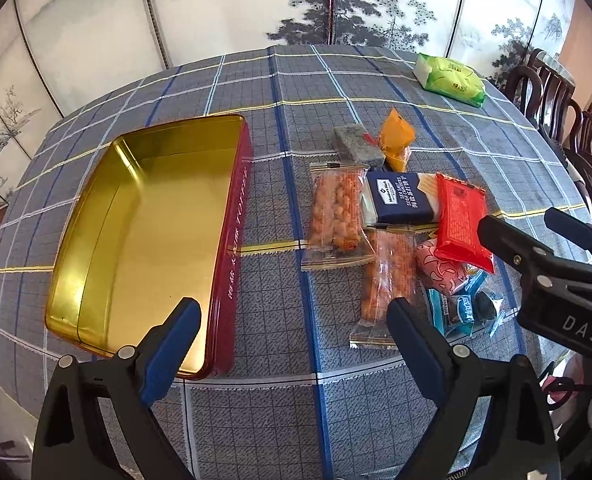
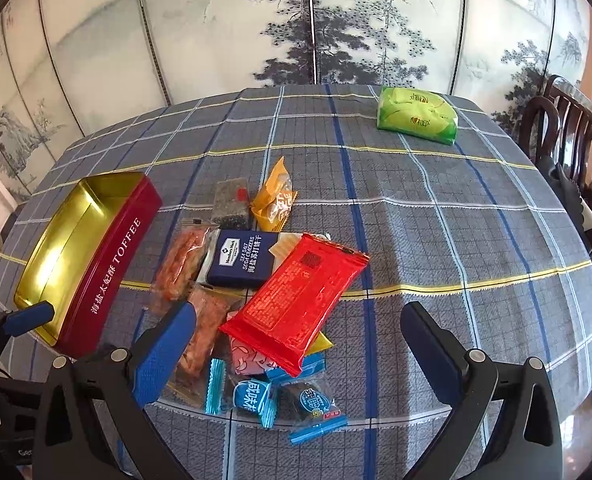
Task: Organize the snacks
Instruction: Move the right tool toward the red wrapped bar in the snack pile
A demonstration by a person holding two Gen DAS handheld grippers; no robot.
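Red and shiny, the top pack [image 2: 296, 304] is lying on the snack pile [image 2: 252, 304], and it is sitting right between the right gripper [image 2: 296, 344]'s two fingers. Its long side is running from near-left to far-right, so it is lying slanted across the gap, not straight across it. The fingers are standing wide apart and holding nothing.

The left gripper [image 1: 294, 340] is hanging over the bare cloth between the tin [image 1: 144, 240] and the pile, with its fingers wide apart and empty too. The tin is lying open on the bench [image 2: 456, 240], left of the snacks (gold inside, nothing in it yet). Its long side is pointing away from the person.

So the right hand is much nearer to the red pack, and the left hand is nearer to the tin. I think the job is only starting, since every snack is lying outside the tin. The right fingers may need to turn a bit to close across the pack's short side. A green pack [image 2: 416, 120] is lying far away near the back edge.
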